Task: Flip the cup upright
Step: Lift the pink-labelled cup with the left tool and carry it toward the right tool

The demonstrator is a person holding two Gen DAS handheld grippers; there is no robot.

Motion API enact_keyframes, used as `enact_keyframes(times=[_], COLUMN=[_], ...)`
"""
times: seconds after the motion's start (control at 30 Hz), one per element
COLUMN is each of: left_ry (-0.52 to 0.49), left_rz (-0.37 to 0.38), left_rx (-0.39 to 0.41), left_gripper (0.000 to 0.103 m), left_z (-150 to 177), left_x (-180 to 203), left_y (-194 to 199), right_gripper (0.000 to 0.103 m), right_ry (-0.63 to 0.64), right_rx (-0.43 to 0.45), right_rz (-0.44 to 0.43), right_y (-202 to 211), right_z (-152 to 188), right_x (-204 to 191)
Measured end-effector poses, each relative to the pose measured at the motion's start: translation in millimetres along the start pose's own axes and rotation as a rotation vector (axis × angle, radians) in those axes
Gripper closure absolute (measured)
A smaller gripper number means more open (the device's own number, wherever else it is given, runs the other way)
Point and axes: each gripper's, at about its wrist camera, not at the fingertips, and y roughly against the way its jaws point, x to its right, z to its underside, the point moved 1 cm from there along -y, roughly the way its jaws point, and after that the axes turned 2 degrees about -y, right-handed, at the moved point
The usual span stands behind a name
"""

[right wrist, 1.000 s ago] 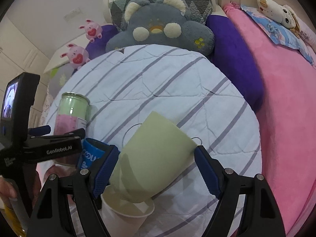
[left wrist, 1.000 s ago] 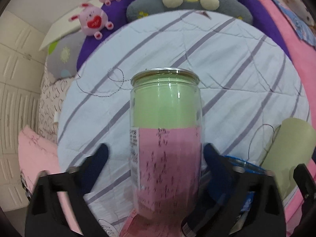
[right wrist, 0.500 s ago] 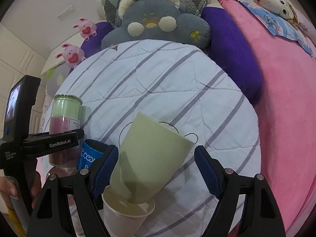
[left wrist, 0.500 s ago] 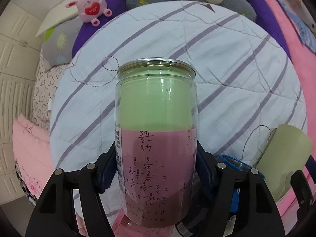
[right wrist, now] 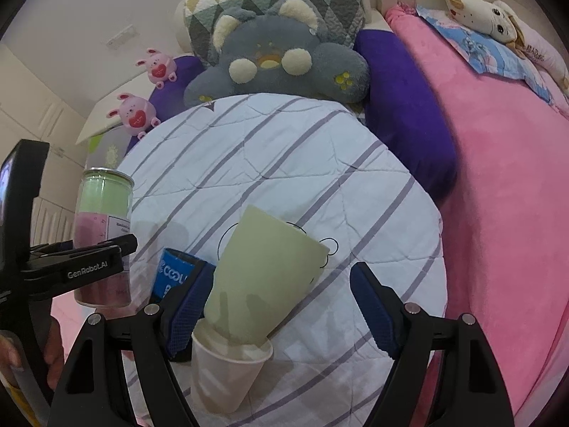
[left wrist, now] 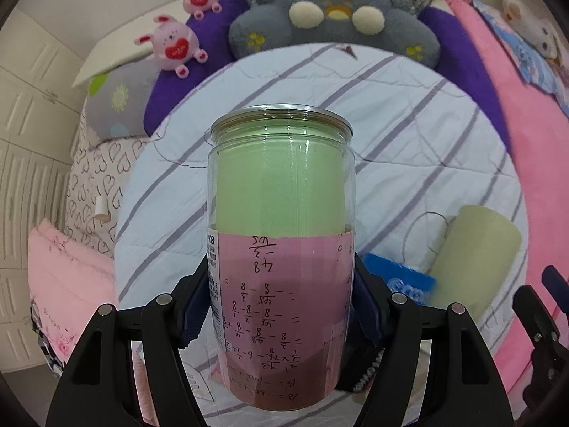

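Observation:
My left gripper (left wrist: 281,306) is shut on a clear plastic cup (left wrist: 281,213) lined with green and pink paper. It holds the cup with its metal-rimmed end up, lifted above the striped quilt (left wrist: 409,135). The same cup shows at the left of the right wrist view (right wrist: 103,235). My right gripper (right wrist: 277,306) is open, its fingers on either side of a pale green paper cup (right wrist: 263,277) that lies tilted, stuck in a white paper cup (right wrist: 227,373). The green cup also shows in the left wrist view (left wrist: 473,259).
A blue can (right wrist: 174,274) lies beside the green cup. A grey plush (right wrist: 281,64), two pink plush pigs (right wrist: 137,114), purple pillows (right wrist: 402,106) and a pink blanket (right wrist: 508,213) surround the quilt. A person's hand (right wrist: 53,348) holds the left gripper.
My left gripper closed on the clear cup and lifted it off the quilt. My right gripper stayed open around the green cup, shifting only slightly.

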Motion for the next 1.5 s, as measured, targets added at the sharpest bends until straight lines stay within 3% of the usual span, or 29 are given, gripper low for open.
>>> enact_keyframes(times=[0.73,0.9,1.23,1.5], left_ry=[-0.092,-0.102,-0.064,-0.042], left_rz=[-0.017,-0.010,0.009,0.054], left_rx=[0.226,0.282,0.300,0.317], left_gripper=[0.032,0.032,0.032,0.032], left_z=[117,148,195,235], left_x=[28,26,20,22], left_y=[49,47,26,31], right_gripper=[0.022,0.022,0.022,0.022], right_ry=[0.077,0.102,0.154,0.157], right_rx=[0.225,0.306,0.368,0.383], right_rz=[-0.017,0.031,0.064,0.017], right_y=[20,20,21,43], right_z=[71,91,141,184], right_x=[21,21,19,21])
